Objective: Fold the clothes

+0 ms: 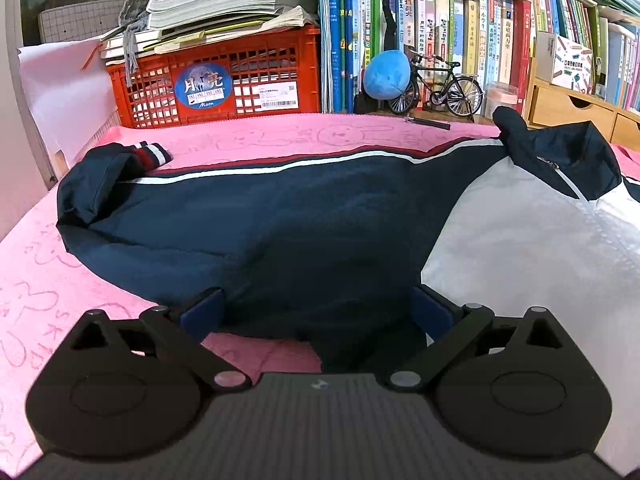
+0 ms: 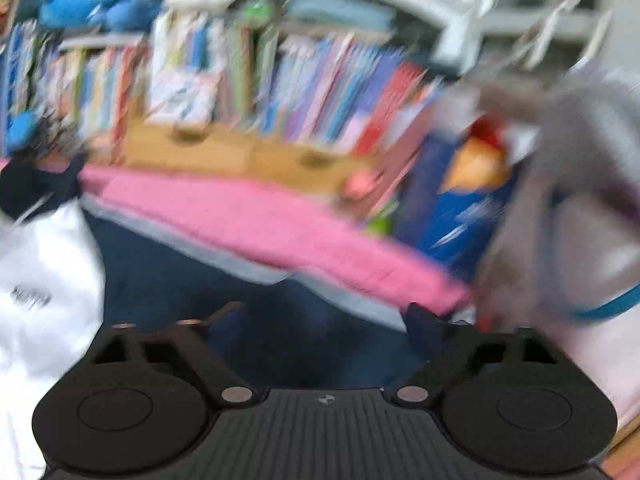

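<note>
One navy-and-white jacket (image 1: 304, 216) lay spread across the pink towel (image 1: 36, 280) on your counter, one striped cuff (image 1: 150, 155) folded back at its far left. Your left claw (image 1: 316, 312) stood released, its two blue fingers (image 1: 202, 312) spread wide astride the jacket's near hem. Your right claw (image 2: 320, 320) hung over navy cloth in a heavily blurred view; you could not tell whether it gripped anything. Behind stood one red crate (image 1: 224, 80), one model bicycle (image 1: 440, 88) and one blue plush ball (image 1: 386, 74).
</note>
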A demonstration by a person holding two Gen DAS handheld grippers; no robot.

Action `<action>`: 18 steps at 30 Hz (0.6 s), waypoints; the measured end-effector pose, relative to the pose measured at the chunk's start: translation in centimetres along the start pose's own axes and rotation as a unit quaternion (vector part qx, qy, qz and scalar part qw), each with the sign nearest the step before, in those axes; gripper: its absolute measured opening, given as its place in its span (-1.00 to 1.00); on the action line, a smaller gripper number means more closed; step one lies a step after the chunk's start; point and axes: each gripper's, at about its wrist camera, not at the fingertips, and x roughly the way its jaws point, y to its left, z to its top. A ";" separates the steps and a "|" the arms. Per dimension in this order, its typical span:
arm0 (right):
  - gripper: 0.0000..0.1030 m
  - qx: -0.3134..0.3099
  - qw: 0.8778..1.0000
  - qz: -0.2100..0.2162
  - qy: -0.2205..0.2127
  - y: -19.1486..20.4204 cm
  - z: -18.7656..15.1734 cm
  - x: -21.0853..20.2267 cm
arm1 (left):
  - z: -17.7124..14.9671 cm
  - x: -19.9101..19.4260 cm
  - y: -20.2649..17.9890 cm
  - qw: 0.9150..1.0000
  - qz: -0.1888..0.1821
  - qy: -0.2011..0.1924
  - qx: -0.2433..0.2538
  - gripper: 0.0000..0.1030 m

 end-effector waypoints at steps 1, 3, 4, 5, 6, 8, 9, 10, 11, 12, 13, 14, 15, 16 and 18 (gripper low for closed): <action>0.16 0.008 1.000 -0.006 0.016 -0.5 -0.6 1.1 | 0.0 0.0 0.0 1.000 0.000 0.000 0.000 0.97; 0.21 0.030 0.998 -0.032 0.044 -3.2 -1.9 3.3 | -0.1 0.1 0.1 1.000 -0.001 0.001 -0.001 0.98; 0.22 0.040 0.997 -0.047 0.056 -4.8 -2.6 4.2 | -0.1 0.1 0.1 1.000 -0.001 0.001 -0.001 0.98; 0.18 0.023 0.992 -0.104 0.066 -6.2 -3.0 5.1 | -0.1 0.1 0.1 1.000 -0.001 0.001 -0.001 0.98; 0.13 0.001 0.983 -0.168 0.076 -7.6 -3.4 5.9 | -0.2 0.1 0.2 1.000 0.000 0.001 -0.001 0.98; 0.15 -0.007 0.972 -0.217 0.094 -10.5 -4.0 6.4 | -0.2 0.2 0.2 1.000 0.001 0.000 0.001 0.98; 0.13 0.021 0.975 -0.201 0.090 -11.7 -3.9 5.5 | -0.2 0.2 0.2 1.000 0.001 0.000 0.002 0.99; 0.13 0.045 0.979 -0.183 0.079 -12.4 -3.6 4.5 | -0.2 0.2 0.2 1.000 0.002 0.000 0.003 0.99; 0.21 0.056 0.983 -0.165 0.055 -12.6 -3.5 3.3 | -0.2 0.2 0.1 1.000 0.003 -0.001 0.003 1.00; 0.33 0.061 0.987 -0.145 0.024 -12.6 -3.3 1.8 | -0.2 0.2 0.1 1.000 0.004 -0.001 0.004 1.00; 0.38 0.069 0.989 -0.133 -0.001 -12.6 -3.2 0.7 | -0.2 0.2 0.1 1.000 0.005 -0.001 0.005 1.00; 0.38 0.083 0.989 -0.118 -0.020 -12.7 -3.0 -0.1 | -0.2 0.2 0.1 1.000 0.006 -0.001 0.006 1.00; 0.38 0.099 0.990 -0.090 -0.036 -12.8 -2.9 -0.7 | -0.2 0.2 0.0 1.000 0.007 -0.002 0.007 1.00; 0.38 0.110 0.991 -0.059 -0.045 -13.0 -2.8 -0.9 | -0.3 0.2 0.0 1.000 0.008 -0.002 0.009 1.00; 0.36 0.099 0.994 -0.044 -0.032 -12.8 -2.5 0.5 | -0.3 0.1 -0.1 1.000 0.010 -0.003 0.010 1.00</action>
